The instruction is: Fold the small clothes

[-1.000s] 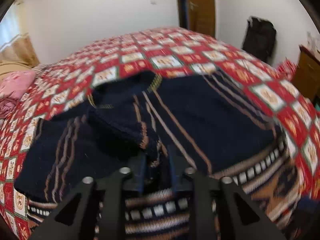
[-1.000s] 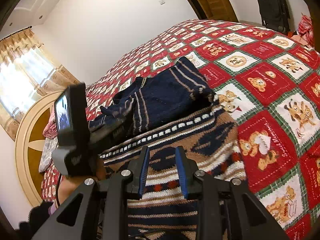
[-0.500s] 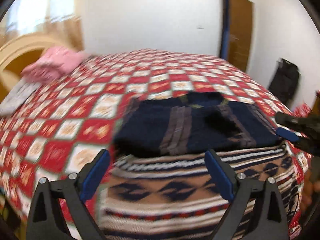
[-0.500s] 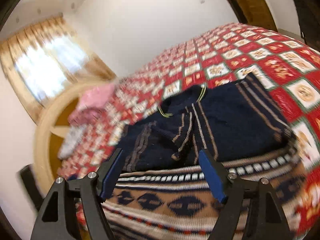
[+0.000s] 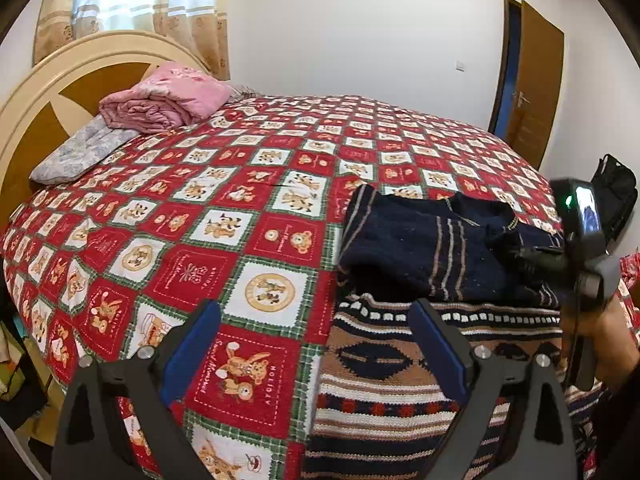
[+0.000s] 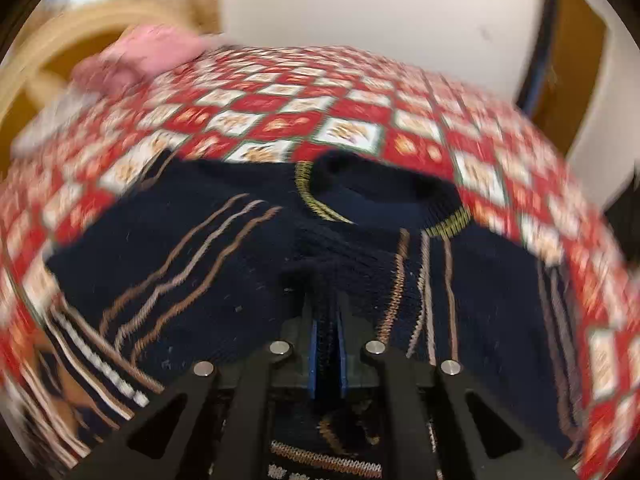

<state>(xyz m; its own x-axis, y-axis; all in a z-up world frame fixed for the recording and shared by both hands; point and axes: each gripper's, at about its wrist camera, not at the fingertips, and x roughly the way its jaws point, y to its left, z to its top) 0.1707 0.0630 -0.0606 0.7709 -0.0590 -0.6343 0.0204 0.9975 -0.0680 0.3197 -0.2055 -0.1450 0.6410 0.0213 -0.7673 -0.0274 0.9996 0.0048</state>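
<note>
a: starting at our right gripper (image 6: 326,354), what do the jaws show?

b: the blue pads are pressed nearly together with a fold of the navy sweater (image 6: 240,264) pinched between them. the knit bunches up just ahead of the tips. that view is blurred, so finer detail is lost.

a: and our left gripper (image 5: 316,344)?

b: its jaws are spread wide and hold nothing. one blue pad sits over the red bear-print bedspread (image 5: 192,216), the other over the patterned knit (image 5: 400,384) with brown, cream and navy bands.

a: where does the sweater lie?

b: on the bed, on the right side in the left wrist view, with its lower part overlapping the far edge of the patterned knit. its collar, trimmed in yellow, points toward the far side of the bed, and thin tan stripes run down the body. one sleeve is folded in across the chest.

a: we see our right gripper from the left camera too?

b: yes, at the far right edge, its small lit screen facing us and its front end at the sweater.

a: further out?

b: a pink blanket (image 5: 164,98) rolled on a pale pillow (image 5: 80,152) by the round headboard (image 5: 52,92), a curtained window behind, a brown door (image 5: 536,80) and a black bag (image 5: 616,196) to the right.
</note>
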